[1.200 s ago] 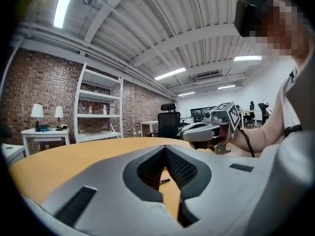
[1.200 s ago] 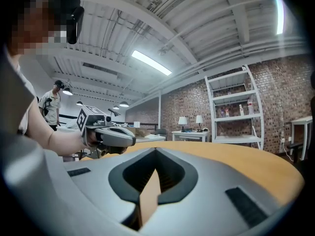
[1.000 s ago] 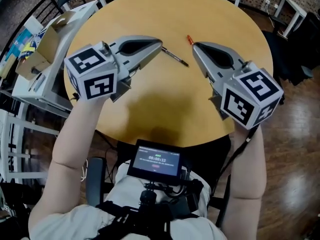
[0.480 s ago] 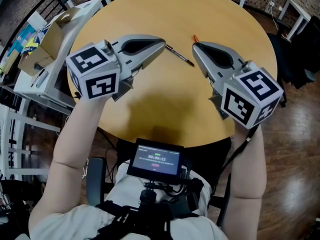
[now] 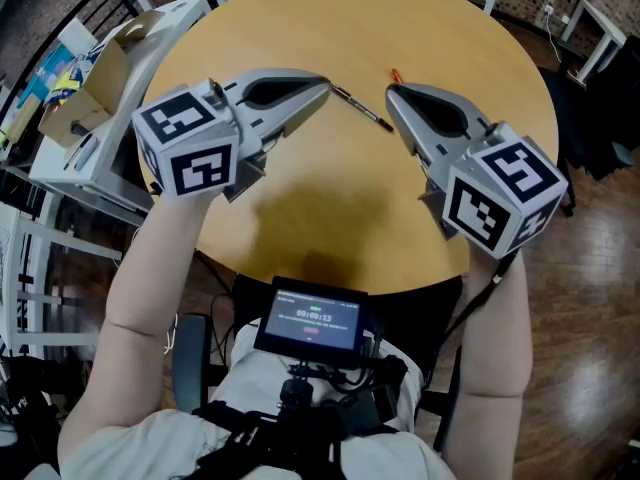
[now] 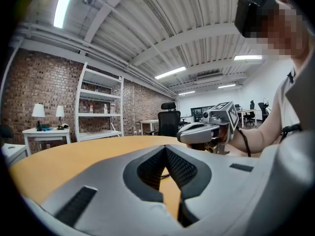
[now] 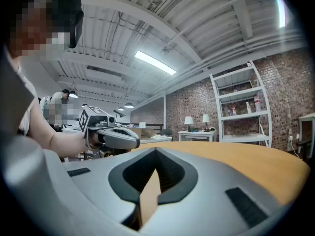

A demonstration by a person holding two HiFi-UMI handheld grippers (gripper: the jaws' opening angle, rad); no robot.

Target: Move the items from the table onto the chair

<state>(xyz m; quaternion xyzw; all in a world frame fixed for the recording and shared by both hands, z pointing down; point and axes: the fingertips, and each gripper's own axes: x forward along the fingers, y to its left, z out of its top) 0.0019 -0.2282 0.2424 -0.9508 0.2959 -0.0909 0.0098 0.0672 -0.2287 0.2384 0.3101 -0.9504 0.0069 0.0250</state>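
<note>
Nothing has been moved yet, as far as the pictures show. The pen [image 5: 360,108] lies on the table [image 5: 290,28], between the 2 gripper tips and touching neither. A red tip [image 5: 395,72] pokes out just beside the right gripper [image 5: 391,90] (whether it is a 2nd item I cannot tell). The left gripper [image 5: 324,85] has its jaws pressed together with nothing in them, and the right gripper's jaws also meet, empty. So the whole job is left: pick up the pen and carry it to a chair. A black chair [image 6: 169,123] stands beyond the table, though whether it is the one meant is unclear.

The screen [image 5: 312,320] shows a timer, seemingly 00:00:13; its other lines are too small to read. No brand shows.
</note>
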